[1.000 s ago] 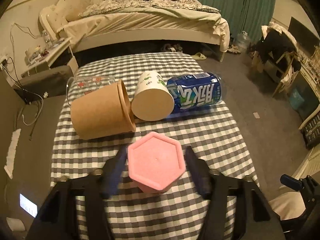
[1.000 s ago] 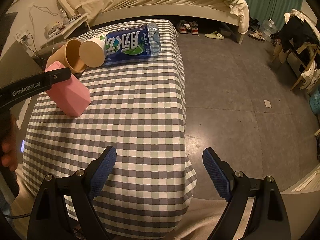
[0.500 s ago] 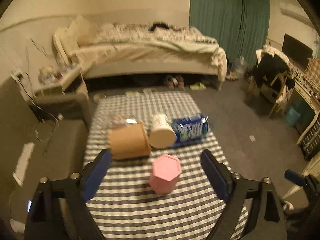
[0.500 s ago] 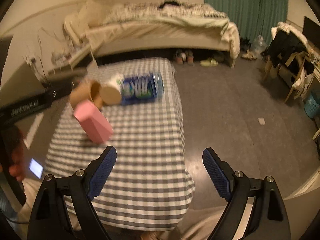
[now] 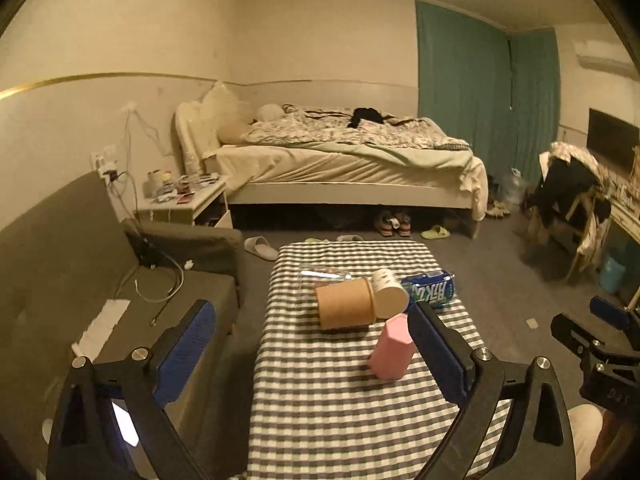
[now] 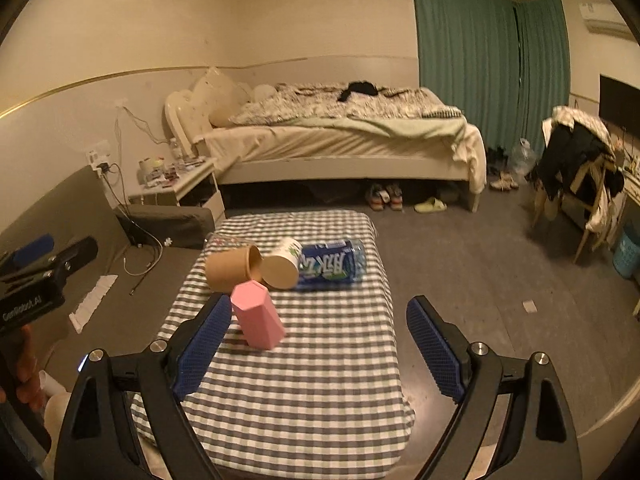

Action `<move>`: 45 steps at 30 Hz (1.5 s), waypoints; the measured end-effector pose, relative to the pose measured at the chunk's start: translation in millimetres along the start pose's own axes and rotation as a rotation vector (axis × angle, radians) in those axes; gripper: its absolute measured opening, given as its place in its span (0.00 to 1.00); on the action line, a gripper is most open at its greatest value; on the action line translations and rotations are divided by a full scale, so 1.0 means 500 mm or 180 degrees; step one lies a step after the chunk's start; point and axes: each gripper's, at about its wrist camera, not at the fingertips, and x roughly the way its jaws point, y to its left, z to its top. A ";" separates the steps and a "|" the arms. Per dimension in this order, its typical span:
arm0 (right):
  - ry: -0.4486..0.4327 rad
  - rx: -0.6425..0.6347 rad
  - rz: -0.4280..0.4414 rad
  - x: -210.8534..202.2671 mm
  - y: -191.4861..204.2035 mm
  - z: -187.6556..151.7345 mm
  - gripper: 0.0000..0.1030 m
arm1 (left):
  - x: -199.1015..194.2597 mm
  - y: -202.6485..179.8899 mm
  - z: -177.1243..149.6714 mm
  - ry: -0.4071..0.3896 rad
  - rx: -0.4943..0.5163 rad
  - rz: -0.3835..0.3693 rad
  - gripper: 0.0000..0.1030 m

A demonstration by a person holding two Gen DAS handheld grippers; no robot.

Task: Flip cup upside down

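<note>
Left wrist view: the left gripper [image 5: 312, 344] hangs above the table [image 5: 340, 420] with its jaws spread wide and nothing between them. Right wrist view: the right gripper [image 6: 320, 344] is likewise wide open and empty, over the table's near end. Bare checked cloth lies all around the pink cup [image 6: 258, 316], with the near edge and right edge well apart from it. The cup is six-sided, stands on the cloth with its closed flat end up, and appears to lean. Just behind it lie a brown tub [image 6: 232, 268], a white cup [image 6: 282, 268] and a blue bottle [image 6: 332, 266], all on their sides
</note>
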 end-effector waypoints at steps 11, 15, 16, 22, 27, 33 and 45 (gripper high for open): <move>-0.0069 -0.0124 -0.0170 0.054 0.019 -0.088 1.00 | 0.025 0.019 -0.127 0.0235 -0.0144 -0.0014 1.00; -0.0039 -0.0033 -0.0174 0.067 0.011 -0.109 1.00 | 0.027 0.012 -0.140 0.0257 -0.0089 0.0011 1.00; -0.0040 -0.0013 -0.0170 0.068 0.009 -0.110 1.00 | 0.027 0.009 -0.141 0.0252 -0.0071 0.0015 1.00; -0.0080 -0.0035 -0.0192 0.064 0.013 -0.113 1.00 | 0.026 0.009 -0.147 0.0268 -0.0113 -0.0007 1.00; -0.0086 -0.0029 -0.0180 0.062 0.015 -0.113 1.00 | 0.029 0.008 -0.148 0.0287 -0.0069 -0.0001 1.00; -0.0092 -0.0028 -0.0165 0.058 0.018 -0.113 1.00 | 0.028 0.007 -0.148 0.0294 -0.0036 -0.0016 1.00; -0.0100 -0.0053 -0.0178 0.049 0.023 -0.115 1.00 | 0.026 0.008 -0.146 0.0299 -0.0061 0.0006 1.00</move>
